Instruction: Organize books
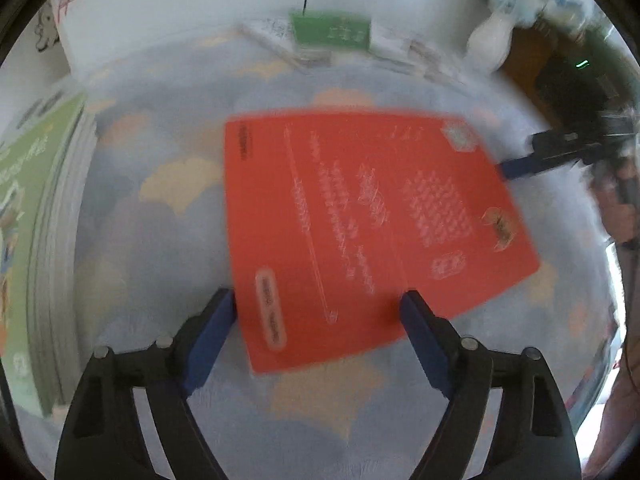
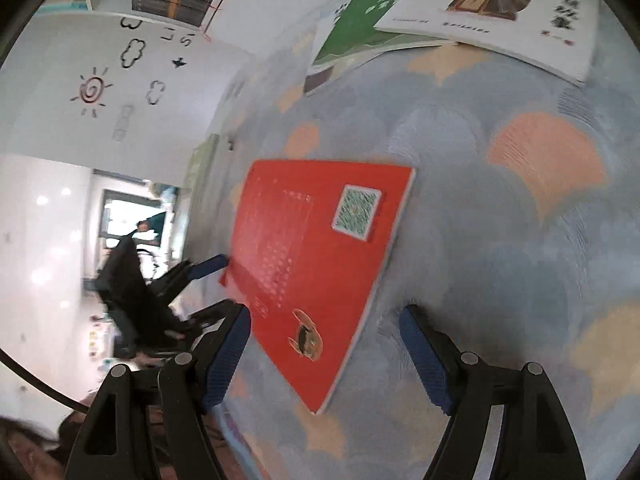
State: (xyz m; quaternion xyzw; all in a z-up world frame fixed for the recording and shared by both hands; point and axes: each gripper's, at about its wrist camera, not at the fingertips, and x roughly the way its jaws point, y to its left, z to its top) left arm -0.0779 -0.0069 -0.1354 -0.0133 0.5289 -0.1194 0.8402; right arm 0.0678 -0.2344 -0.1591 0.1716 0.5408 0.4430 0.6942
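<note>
A red book [image 1: 352, 220] lies flat on a cloth patterned in blue and peach [image 1: 160, 140]. My left gripper [image 1: 318, 300] hovers over the book's near end with its jaws open: the left pad stands at the book's edge and the right pad above the cover. One blue finger [image 1: 516, 169] of my right gripper touches the book's right edge. In the right wrist view the red book [image 2: 320, 248] lies between the open jaws of my right gripper [image 2: 324, 320], near its corner. The left gripper's blue fingertip [image 2: 210, 265] sits at the book's far-left corner.
A stack with a green-covered book [image 1: 36, 220] lies at the left. A green book [image 1: 332, 32] and a white vase [image 1: 490, 42] stand at the far side. A green book [image 2: 360, 12] and a white illustrated book [image 2: 492, 4] overlap beyond the red one. A hand [image 1: 620, 208] holds the right gripper.
</note>
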